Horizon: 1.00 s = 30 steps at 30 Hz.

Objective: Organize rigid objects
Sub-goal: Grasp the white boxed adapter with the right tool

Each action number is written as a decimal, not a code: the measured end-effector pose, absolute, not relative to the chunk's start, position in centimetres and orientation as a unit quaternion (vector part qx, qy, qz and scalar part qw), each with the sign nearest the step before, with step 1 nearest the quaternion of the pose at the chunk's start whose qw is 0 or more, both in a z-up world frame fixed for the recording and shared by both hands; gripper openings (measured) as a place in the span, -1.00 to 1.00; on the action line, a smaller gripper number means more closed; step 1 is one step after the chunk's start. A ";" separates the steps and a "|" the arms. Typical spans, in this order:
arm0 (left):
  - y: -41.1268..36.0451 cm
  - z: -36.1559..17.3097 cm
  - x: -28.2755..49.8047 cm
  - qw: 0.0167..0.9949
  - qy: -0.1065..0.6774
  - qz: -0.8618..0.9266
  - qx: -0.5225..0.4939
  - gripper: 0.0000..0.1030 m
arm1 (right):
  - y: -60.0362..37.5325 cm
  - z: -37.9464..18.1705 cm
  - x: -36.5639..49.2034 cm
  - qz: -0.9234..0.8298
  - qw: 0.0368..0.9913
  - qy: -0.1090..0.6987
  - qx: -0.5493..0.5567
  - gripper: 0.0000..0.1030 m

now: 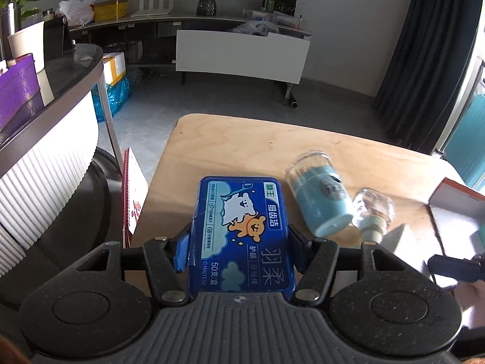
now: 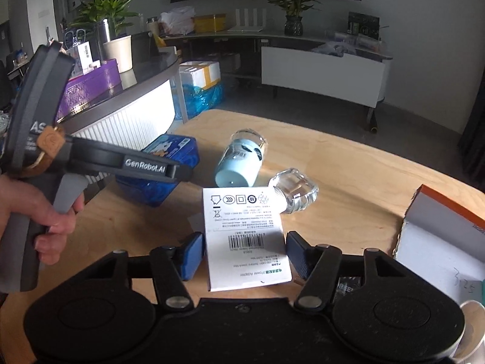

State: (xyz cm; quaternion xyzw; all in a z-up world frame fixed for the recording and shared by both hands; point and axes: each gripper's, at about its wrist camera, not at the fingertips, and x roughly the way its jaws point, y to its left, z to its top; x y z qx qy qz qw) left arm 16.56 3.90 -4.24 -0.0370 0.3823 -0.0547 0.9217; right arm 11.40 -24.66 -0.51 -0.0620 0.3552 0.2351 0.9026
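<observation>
My left gripper is shut on a blue floss-pick box, with both blue pads against its sides, at the wooden table's left edge. The box also shows in the right wrist view under the left gripper's body. My right gripper is open around a white power-adapter box that lies on the table; small gaps show on both sides. A light blue toothpick jar with a clear lid lies on its side in mid-table. A clear glass bottle lies beside the jar.
An open orange-and-white cardboard box stands at the table's right. A dark curved counter with a purple box stands to the left. A red-and-white sign leans at the table's left edge. A white cup rim shows at bottom right.
</observation>
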 end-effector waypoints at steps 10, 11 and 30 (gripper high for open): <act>4.6 -3.8 12.2 0.922 0.381 -0.057 -0.045 0.22 | -26.3 0.0 9.8 0.211 0.916 0.342 -0.024 0.87; 4.6 -3.9 11.9 0.922 0.381 -0.055 -0.048 0.22 | -26.4 0.0 10.1 0.203 0.918 0.340 -0.024 0.90; 3.7 -4.8 9.7 0.915 0.390 -0.073 -0.067 0.22 | -26.1 -1.3 13.4 0.214 0.896 0.389 -0.012 0.48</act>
